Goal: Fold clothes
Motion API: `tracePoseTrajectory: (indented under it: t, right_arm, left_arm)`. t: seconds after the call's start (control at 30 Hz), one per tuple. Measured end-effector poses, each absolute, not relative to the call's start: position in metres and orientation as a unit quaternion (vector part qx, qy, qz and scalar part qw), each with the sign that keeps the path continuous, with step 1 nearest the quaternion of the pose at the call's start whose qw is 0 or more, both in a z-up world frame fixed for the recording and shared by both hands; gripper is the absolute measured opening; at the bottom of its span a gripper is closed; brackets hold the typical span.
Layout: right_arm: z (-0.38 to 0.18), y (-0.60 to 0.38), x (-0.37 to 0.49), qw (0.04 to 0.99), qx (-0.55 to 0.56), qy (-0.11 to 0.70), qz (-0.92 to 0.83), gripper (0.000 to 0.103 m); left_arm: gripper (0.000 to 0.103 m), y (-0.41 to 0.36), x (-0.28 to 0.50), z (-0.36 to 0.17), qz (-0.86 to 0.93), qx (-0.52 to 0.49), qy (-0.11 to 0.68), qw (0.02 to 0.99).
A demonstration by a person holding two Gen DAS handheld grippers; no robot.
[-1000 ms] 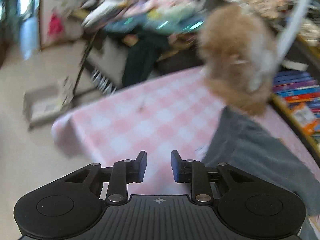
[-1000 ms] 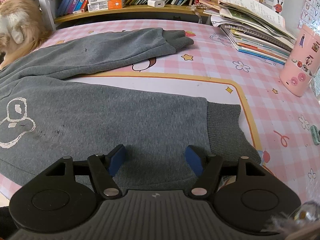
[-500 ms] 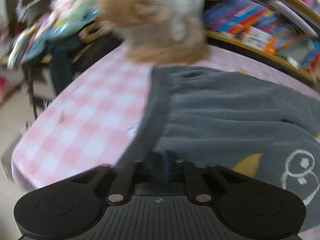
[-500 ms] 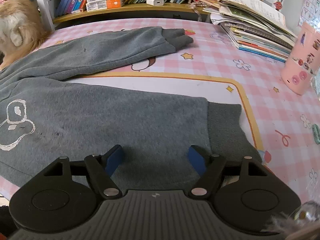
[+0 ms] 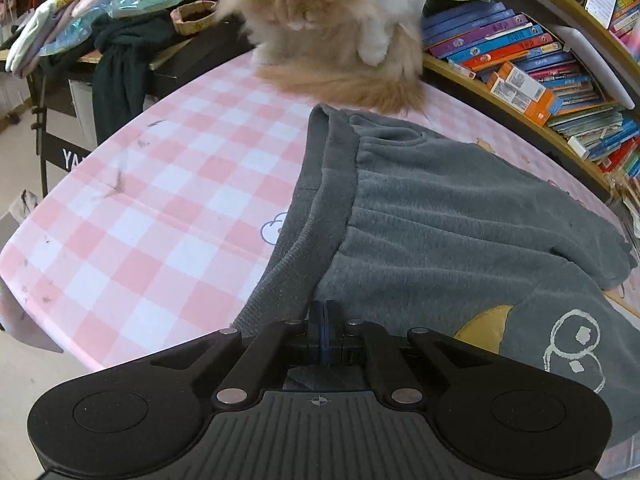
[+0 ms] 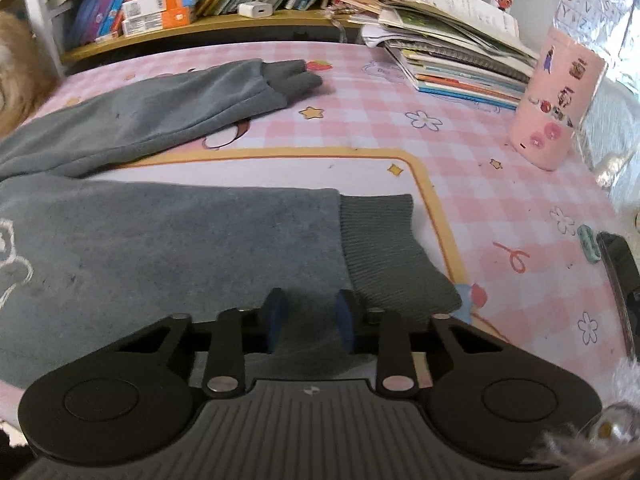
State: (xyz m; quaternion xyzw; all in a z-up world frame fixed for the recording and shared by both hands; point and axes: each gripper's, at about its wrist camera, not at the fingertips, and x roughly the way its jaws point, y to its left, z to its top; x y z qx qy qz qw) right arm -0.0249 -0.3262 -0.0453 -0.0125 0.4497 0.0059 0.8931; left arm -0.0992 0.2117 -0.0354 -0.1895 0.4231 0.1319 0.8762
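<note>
Grey fleece trousers [image 5: 440, 220] lie flat on a pink checked table [image 5: 160, 200], with a white cartoon outline and a yellow patch on them. My left gripper [image 5: 325, 336] is shut, its blue pads pinching the near end of the ribbed waistband [image 5: 320, 200]. In the right wrist view the near trouser leg [image 6: 180, 240] ends in a ribbed cuff [image 6: 384, 252]. My right gripper [image 6: 308, 320] sits low over that leg just left of the cuff. Its jaws are closing with grey cloth between the pads, and a gap still shows. The far leg [image 6: 160, 112] lies beyond.
A fluffy ginger cat [image 5: 332, 20] sits on the table at the trousers' far end. A stack of books [image 6: 452, 52] and a pink cup [image 6: 556, 100] stand at the far right. A low bookshelf [image 5: 520, 60] runs along the back, and a cluttered desk is beyond the table's left edge.
My left gripper swung from the bare checked cloth over to the waistband and shut on it. The right gripper's jaws have narrowed over the trouser leg.
</note>
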Motion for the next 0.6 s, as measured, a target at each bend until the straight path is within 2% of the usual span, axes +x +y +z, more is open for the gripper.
tracePoseTrajectory:
  t: [0.03,0.17,0.27,0.33,0.6]
  right_arm:
    - [-0.045,-0.33,-0.022,0.892,-0.007,0.452,0.0,0.013]
    - [-0.044,-0.327,-0.019,0.888,-0.014,0.46,-0.007,0.012]
    - [-0.041,-0.321,-0.021,0.888,-0.017,0.459,-0.012,0.019]
    - [-0.036,-0.314,-0.025,0.893,-0.019,0.449,-0.012,0.031]
    - [-0.011,-0.29,-0.041,0.911,-0.007,0.413,-0.012,0.033]
  left_arm:
    - [0.005,0.211,-0.099,-0.035,0.131,-0.187,0.424,0.876]
    - [0.005,0.211,-0.1,-0.036,0.128,-0.19,0.421,0.878]
    - [0.005,0.211,-0.105,-0.032,0.124,-0.193,0.405,0.885]
    - [0.005,0.211,-0.109,-0.027,0.122,-0.184,0.388,0.895]
    - [0.006,0.214,-0.105,0.0,0.084,-0.17,0.342,0.92]
